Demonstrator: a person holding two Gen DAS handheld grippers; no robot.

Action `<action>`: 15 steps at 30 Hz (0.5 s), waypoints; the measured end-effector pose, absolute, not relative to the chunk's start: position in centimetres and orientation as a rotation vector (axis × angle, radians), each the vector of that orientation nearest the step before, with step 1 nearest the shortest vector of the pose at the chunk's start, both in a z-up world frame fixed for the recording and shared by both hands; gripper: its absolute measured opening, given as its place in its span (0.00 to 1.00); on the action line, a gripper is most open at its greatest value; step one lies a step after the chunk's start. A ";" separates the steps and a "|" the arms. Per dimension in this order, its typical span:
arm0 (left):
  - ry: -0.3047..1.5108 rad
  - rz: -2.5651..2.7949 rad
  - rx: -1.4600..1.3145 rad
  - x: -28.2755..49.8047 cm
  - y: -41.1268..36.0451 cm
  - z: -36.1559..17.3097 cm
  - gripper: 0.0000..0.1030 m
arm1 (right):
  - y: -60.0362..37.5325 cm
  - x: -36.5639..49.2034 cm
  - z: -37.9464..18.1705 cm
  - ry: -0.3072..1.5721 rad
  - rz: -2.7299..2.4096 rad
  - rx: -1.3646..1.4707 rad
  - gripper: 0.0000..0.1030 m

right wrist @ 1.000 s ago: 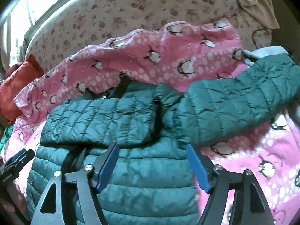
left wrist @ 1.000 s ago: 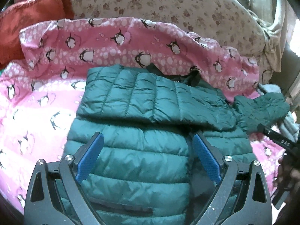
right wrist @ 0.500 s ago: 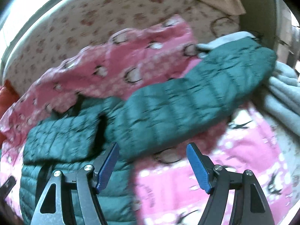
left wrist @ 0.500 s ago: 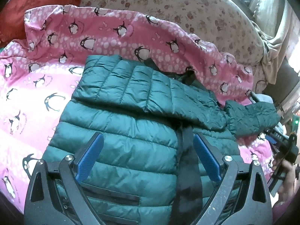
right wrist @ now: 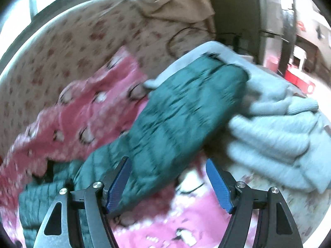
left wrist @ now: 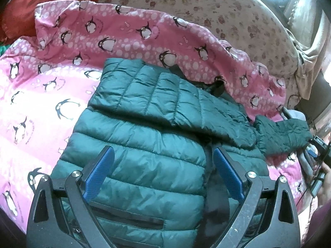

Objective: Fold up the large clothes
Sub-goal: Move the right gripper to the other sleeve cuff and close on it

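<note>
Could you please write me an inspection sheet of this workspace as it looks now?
Surface: pink penguin blanket over a floral sheet.
Job's things: green puffer jacket, one sleeve folded across, other sleeve stretched out.
Clutter: grey knitwear; red cushion.
Grippers: left tool open above jacket; right tool open, empty, near outstretched sleeve.
Cables: thin dark wire on sheet.
Surroundings: beige cloth behind.

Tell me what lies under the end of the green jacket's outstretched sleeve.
The sleeve end rests on a pile of light grey clothes, with the pink penguin blanket beside. What lies beneath the pile is covered.
</note>
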State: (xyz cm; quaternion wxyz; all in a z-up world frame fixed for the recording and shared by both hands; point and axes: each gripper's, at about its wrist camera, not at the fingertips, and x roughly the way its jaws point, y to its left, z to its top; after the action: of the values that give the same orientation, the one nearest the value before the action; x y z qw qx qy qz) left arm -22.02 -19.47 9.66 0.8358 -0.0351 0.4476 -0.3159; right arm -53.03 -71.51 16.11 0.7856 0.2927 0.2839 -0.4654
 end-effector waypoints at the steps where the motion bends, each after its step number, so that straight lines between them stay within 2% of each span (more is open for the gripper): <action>1: 0.952 -0.668 -0.077 -22.0 -19.5 9.6 0.94 | -72.4 -53.6 16.3 0.601 -1.024 0.644 0.70; 15: 0.999 -0.667 -0.054 -21.9 -20.6 8.2 0.94 | -79.1 -55.5 17.2 0.509 -1.132 0.705 0.70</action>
State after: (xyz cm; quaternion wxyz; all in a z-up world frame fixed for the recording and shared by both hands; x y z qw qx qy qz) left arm -21.88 -20.64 8.23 0.8246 -0.0256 0.4700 -0.3138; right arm -55.49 -79.14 17.22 0.7559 0.3234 0.2332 -0.5192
